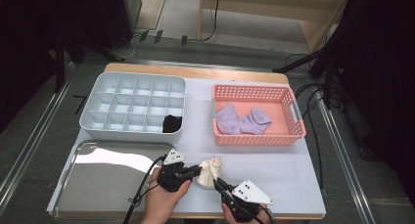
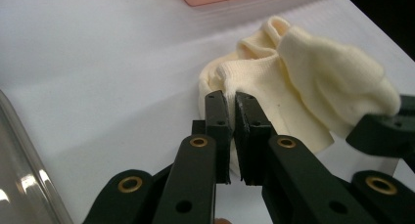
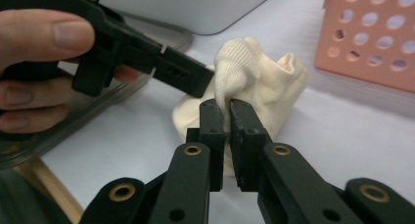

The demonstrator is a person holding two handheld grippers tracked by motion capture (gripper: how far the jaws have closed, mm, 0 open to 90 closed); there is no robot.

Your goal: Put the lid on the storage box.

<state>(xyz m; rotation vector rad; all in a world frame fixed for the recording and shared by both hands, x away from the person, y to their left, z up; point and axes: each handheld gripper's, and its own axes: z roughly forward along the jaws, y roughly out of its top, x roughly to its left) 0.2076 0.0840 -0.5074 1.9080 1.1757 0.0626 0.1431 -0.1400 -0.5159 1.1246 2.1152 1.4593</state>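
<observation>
A cream sock (image 1: 209, 171) lies bunched on the white table near its front edge. From the left, my left gripper (image 1: 197, 172) is shut on a fold of the cream sock (image 2: 293, 82), the fabric pinched between its pads at my left gripper (image 2: 231, 97). My right gripper (image 1: 217, 182) comes in from the lower right and is shut on another fold of the cream sock (image 3: 254, 82), cloth squeezed between its pads at my right gripper (image 3: 227, 106). In the right gripper view the left gripper's black fingers (image 3: 181, 75) press into the sock's far side, held by a hand (image 3: 39, 43).
A shiny metal tray (image 1: 98, 177) lies at the front left. Behind it stands a grey divided organiser (image 1: 134, 106) with a black sock (image 1: 172, 123) in one front cell. A pink perforated basket (image 1: 288, 131) at the right holds two lilac socks (image 1: 242, 120).
</observation>
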